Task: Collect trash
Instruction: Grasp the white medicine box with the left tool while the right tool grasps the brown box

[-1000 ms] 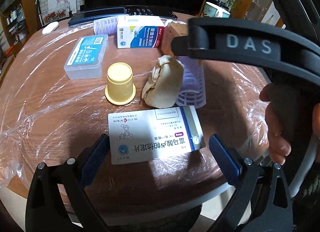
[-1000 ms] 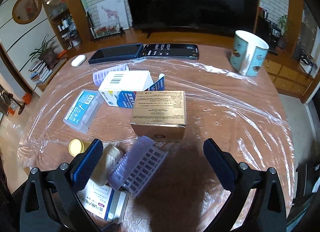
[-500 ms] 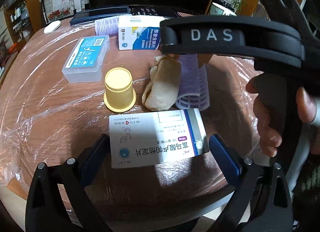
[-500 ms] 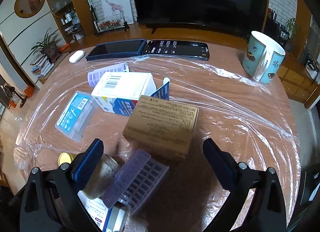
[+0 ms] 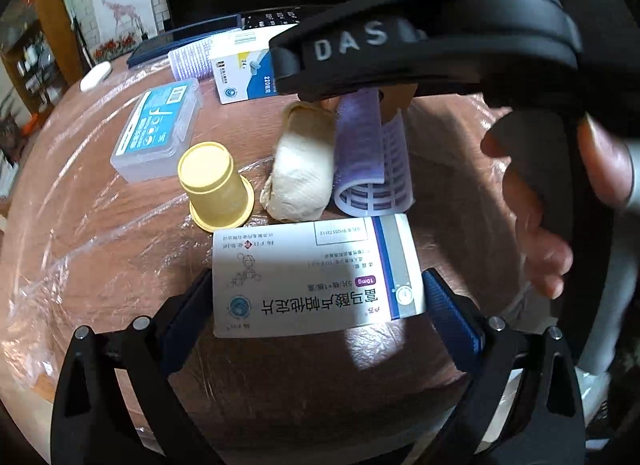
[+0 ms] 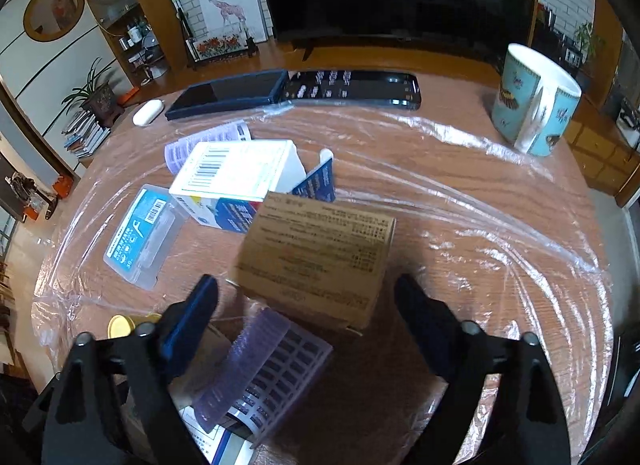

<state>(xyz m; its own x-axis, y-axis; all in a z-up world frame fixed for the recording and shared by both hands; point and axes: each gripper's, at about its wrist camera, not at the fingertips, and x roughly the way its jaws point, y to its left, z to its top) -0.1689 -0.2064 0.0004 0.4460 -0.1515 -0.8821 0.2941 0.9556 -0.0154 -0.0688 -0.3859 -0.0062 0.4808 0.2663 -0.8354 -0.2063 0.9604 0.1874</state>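
A white medicine box (image 5: 316,277) lies flat between the blue pads of my left gripper (image 5: 320,305). The jaws stand at its short ends and show no squeeze. Beyond it are an upturned yellow cup (image 5: 214,189), a beige crumpled wad (image 5: 302,173) and a purple hair roller (image 5: 370,161). My right gripper (image 6: 308,305) points down at a brown cardboard box (image 6: 320,249). Its jaws are closing with the box's near end between them, and the pads are not pressing. The roller (image 6: 272,373) lies just below that box.
The round wooden table (image 6: 460,225) is covered in plastic film. On it are a clear floss case (image 6: 140,237), a white and blue carton (image 6: 236,181), a mug (image 6: 536,101) at the far right and two dark flat devices (image 6: 352,89) at the back. A hand (image 5: 536,233) holds the right gripper's body.
The left gripper moved forward until the white medicine box lay between its jaws. The right gripper came closer to the brown box and its jaws narrowed.
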